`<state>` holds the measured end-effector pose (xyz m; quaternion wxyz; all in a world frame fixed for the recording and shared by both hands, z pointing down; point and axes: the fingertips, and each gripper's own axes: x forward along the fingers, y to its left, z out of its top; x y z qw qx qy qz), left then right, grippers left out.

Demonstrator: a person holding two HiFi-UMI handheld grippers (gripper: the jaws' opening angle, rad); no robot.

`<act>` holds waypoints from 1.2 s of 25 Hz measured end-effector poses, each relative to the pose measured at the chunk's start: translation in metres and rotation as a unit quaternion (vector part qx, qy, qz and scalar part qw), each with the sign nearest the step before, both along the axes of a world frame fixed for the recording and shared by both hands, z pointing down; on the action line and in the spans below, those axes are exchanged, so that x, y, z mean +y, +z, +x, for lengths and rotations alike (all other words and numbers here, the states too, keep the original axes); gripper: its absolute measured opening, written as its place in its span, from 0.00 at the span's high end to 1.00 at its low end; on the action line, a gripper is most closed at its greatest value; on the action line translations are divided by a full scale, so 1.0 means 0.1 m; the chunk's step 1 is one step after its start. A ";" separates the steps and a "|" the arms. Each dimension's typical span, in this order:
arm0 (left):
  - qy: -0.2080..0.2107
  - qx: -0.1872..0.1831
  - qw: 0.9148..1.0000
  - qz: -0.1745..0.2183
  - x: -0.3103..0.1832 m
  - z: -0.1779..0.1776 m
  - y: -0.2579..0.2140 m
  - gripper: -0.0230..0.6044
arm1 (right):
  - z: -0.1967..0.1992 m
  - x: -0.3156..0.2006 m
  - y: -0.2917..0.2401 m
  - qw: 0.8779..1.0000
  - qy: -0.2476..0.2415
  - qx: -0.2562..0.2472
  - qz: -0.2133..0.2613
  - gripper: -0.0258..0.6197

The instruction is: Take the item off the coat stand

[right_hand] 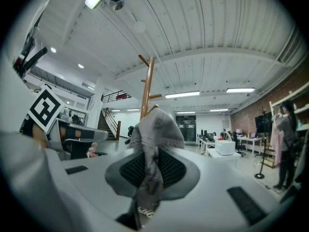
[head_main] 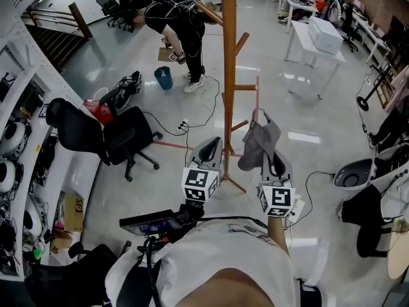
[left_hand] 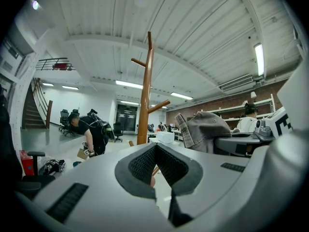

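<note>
A tall wooden coat stand (head_main: 229, 56) rises from the floor straight ahead of me; it also shows in the left gripper view (left_hand: 145, 100) and the right gripper view (right_hand: 146, 91). My right gripper (head_main: 273, 155) is shut on a grey cap (head_main: 259, 144), which hangs just right of the pole, off its pegs. In the right gripper view the cap's fabric (right_hand: 154, 129) is pinched between the pads. My left gripper (head_main: 209, 147) is beside the pole's left, shut with nothing in it. From its own view the cap (left_hand: 205, 129) is off to the right.
A person (head_main: 179, 24) bends over beyond the stand. A black office chair (head_main: 121, 136) stands to the left, with cables and a teal bin (head_main: 163, 77) on the floor behind it. A white table (head_main: 313, 40) is at the back right. Shelving lines the left wall.
</note>
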<state>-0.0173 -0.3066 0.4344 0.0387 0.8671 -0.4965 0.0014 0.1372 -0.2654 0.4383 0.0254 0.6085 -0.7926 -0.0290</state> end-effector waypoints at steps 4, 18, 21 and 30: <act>0.001 -0.002 1.000 -0.001 0.00 0.02 0.02 0.96 | 0.01 0.00 0.02 1.000 0.000 -0.003 0.000 0.87; -0.003 -0.003 1.000 0.000 0.02 0.02 -0.02 0.96 | -0.01 0.00 -0.03 1.000 -0.008 -0.004 0.005 0.87; -0.004 -0.003 1.000 0.001 0.02 0.01 -0.02 0.96 | -0.02 -0.01 -0.02 1.000 -0.006 -0.001 0.005 0.88; -0.001 -0.003 1.000 0.001 0.03 -0.01 -0.01 0.96 | -0.03 0.02 -0.03 1.000 0.000 0.003 0.010 0.88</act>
